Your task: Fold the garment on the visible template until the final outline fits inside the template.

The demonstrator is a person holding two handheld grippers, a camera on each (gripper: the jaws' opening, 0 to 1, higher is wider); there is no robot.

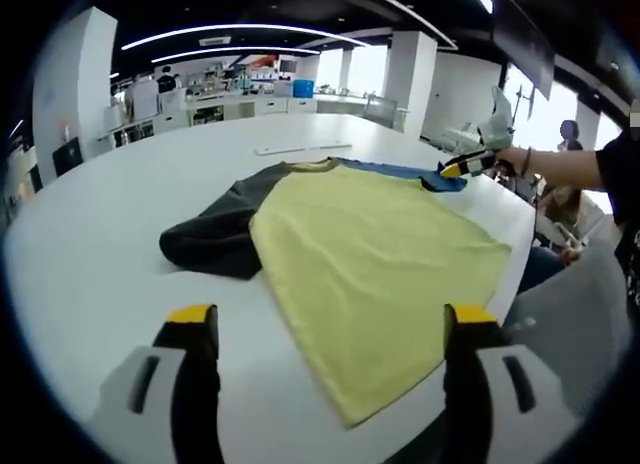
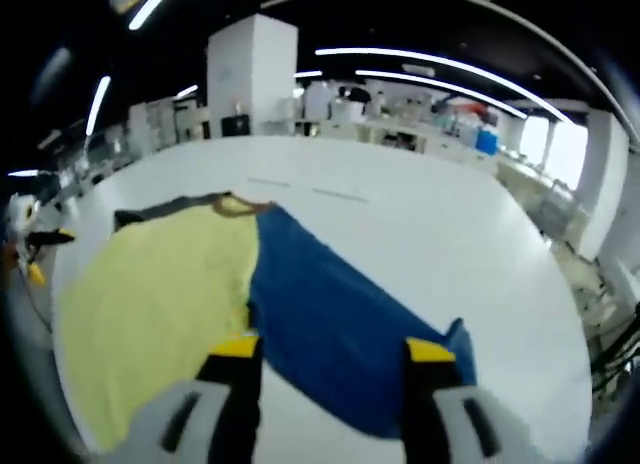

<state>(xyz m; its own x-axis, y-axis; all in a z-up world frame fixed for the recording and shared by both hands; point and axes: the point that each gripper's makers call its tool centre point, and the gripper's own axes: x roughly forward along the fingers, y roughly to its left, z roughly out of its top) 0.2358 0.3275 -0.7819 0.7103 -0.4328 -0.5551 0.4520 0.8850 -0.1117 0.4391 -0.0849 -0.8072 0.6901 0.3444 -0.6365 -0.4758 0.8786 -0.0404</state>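
left gripper (image 1: 335, 329) wide, above garment's (image 1: 370, 254) near hem | right gripper (image 2: 330, 352) wide, over blue sleeve (image 2: 330, 319)

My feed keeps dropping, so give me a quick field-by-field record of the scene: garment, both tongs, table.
garment: shirt spread flat on the table, not yet folded
colours: yellow body, blue sleeve, dark grey sleeve
left tongs: open, hovering above the shirt's near edge, holding nothing
right tongs: open, over the blue sleeve; whether they touch it cannot be told
table: white, with thin marks beyond the collar
template: no clear outline visible
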